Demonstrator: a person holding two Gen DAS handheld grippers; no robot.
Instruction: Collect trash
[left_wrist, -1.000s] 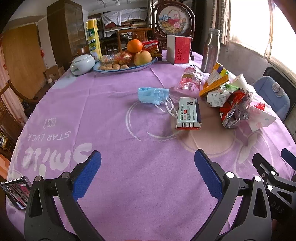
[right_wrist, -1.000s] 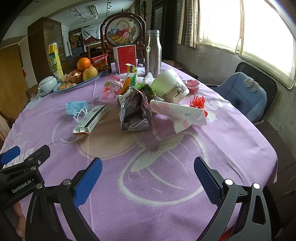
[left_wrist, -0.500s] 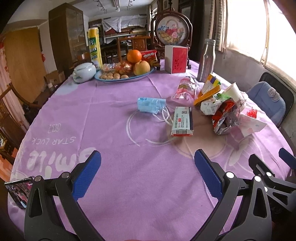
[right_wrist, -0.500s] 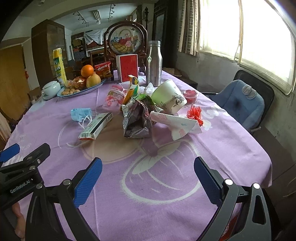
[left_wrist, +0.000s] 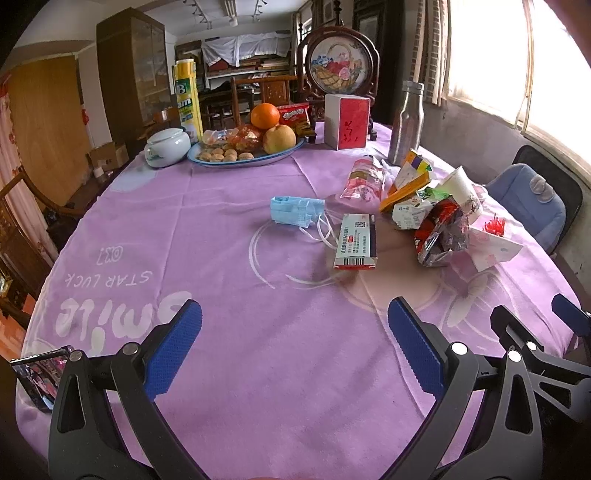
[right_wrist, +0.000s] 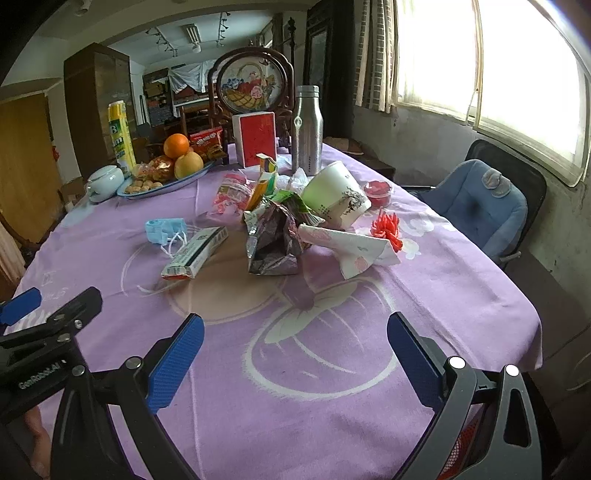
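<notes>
Trash lies on the purple tablecloth (left_wrist: 229, 258): a blue face mask (left_wrist: 295, 210) (right_wrist: 162, 229), a flat white carton (left_wrist: 356, 242) (right_wrist: 195, 253), a crumpled foil snack bag (left_wrist: 441, 232) (right_wrist: 275, 240), a tipped paper cup (right_wrist: 336, 195), a paper napkin (right_wrist: 351, 247), an orange carton (left_wrist: 406, 181) and a plastic wrapper (left_wrist: 364, 179). My left gripper (left_wrist: 295, 347) hovers open near the front edge, well short of the carton. My right gripper (right_wrist: 295, 354) is open too, empty, in front of the foil bag.
At the back stand a fruit plate (left_wrist: 247, 157), a white lidded jar (left_wrist: 164, 147), a red box (left_wrist: 347, 120), a steel bottle (left_wrist: 408, 122) and a yellow can (left_wrist: 188, 99). A blue-cushioned chair (right_wrist: 480, 203) is on the right. A phone (left_wrist: 40, 373) lies at the left edge.
Both grippers have pulled back and risen a little, so the table and the trash look smaller and farther away. Both stay open. Nothing on the table has moved.
</notes>
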